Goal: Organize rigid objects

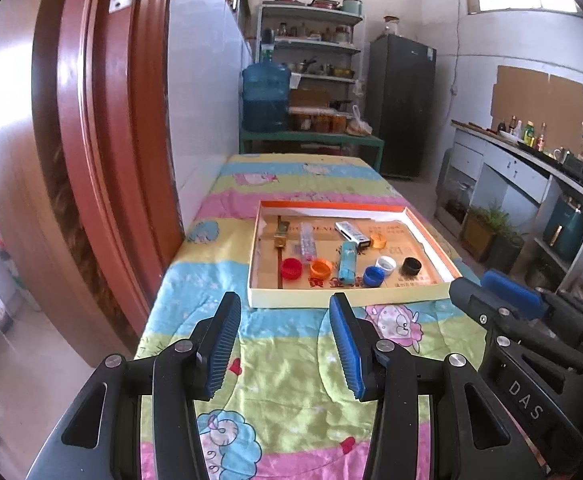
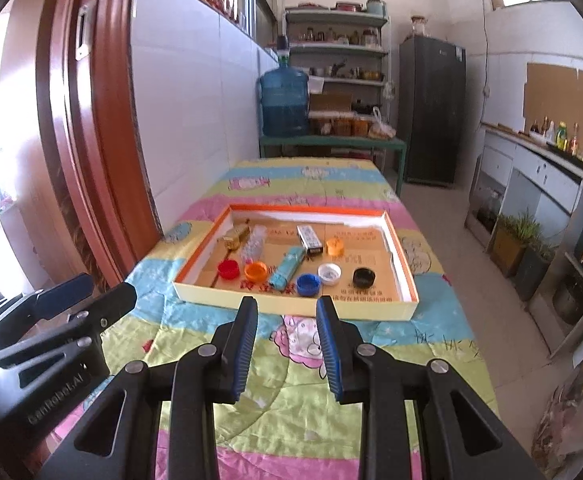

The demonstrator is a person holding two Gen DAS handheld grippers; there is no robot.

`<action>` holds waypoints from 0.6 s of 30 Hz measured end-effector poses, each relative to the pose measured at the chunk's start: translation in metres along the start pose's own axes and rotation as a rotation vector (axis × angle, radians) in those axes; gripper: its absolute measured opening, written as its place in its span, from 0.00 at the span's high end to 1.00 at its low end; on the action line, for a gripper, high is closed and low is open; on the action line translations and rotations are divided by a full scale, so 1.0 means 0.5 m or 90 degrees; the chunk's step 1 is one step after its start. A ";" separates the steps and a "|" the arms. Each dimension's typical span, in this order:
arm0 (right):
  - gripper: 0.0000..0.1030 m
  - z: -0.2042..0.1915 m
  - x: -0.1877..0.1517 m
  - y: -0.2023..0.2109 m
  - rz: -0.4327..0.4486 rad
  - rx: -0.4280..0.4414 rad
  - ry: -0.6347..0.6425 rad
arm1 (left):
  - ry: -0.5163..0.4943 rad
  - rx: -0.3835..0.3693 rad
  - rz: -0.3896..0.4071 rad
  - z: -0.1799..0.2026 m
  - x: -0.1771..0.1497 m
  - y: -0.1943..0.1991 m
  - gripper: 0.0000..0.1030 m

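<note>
Here the left gripper (image 1: 285, 308) hovers over the quilt-covered bench (image 1: 283, 360) with its two blue-padded fingers spread apart and nothing between them; the right gripper (image 2: 287, 312) hangs beside it, its two fingers likewise parted and empty. Both sit just short of the near wall of one shallow cardboard tray (image 2: 291, 303), rimmed in orange, which rests on the bench. Inside the tray lie six bottle caps: along the near side, from the left, one red cap (image 2: 228, 268), one orange cap (image 2: 256, 271), one blue cap (image 2: 308, 283), one white cap (image 2: 329, 272) and one black cap (image 2: 363, 276), and farther back a second, paler orange cap (image 2: 335, 246). Between the orange cap and the blue cap lies one teal lighter-like stick (image 2: 287, 267), slanted. Toward the tray's far left corner sit one gold metal piece (image 2: 236, 237) and, just beside it, one clear plastic piece (image 2: 254, 245). Near the tray's middle back lies one white-and-black rectangular item (image 2: 309, 237). Beyond the tray's far end stands one large blue water jug (image 2: 284, 102).
</note>
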State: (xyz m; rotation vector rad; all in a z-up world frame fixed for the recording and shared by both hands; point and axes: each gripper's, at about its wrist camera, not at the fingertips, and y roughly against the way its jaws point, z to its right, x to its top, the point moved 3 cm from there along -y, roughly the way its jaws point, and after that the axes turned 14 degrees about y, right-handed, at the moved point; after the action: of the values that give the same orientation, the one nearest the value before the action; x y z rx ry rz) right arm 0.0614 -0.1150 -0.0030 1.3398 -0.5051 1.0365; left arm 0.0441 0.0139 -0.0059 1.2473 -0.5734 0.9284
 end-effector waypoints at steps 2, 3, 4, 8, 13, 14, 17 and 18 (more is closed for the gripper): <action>0.71 -0.004 0.006 0.012 0.009 -0.004 0.001 | 0.002 0.008 0.009 -0.001 0.001 0.012 0.54; 0.71 -0.004 0.008 0.016 0.013 -0.003 0.000 | 0.003 0.015 0.014 -0.002 0.000 0.018 0.54; 0.71 -0.005 0.009 0.022 0.017 -0.002 0.000 | 0.003 0.019 0.016 -0.003 0.000 0.022 0.54; 0.71 -0.006 0.013 0.038 0.027 -0.007 -0.004 | 0.011 0.026 0.009 -0.004 -0.004 0.029 0.54; 0.71 -0.009 0.005 0.043 0.023 -0.002 -0.003 | 0.022 0.009 0.005 0.000 -0.009 0.041 0.54; 0.71 -0.008 0.004 0.044 0.023 -0.002 -0.004 | 0.023 0.008 0.005 0.001 -0.010 0.042 0.54; 0.71 -0.008 0.000 0.046 0.025 -0.007 -0.009 | 0.021 0.003 0.006 0.007 -0.010 0.044 0.54; 0.71 -0.008 -0.002 0.046 0.024 -0.007 -0.008 | 0.019 0.004 0.008 0.009 -0.009 0.043 0.54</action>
State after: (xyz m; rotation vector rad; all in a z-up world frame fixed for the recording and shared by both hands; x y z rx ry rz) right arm 0.0405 -0.1136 0.0077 1.3319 -0.5462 1.0559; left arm 0.0239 0.0091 0.0033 1.2348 -0.5550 0.9583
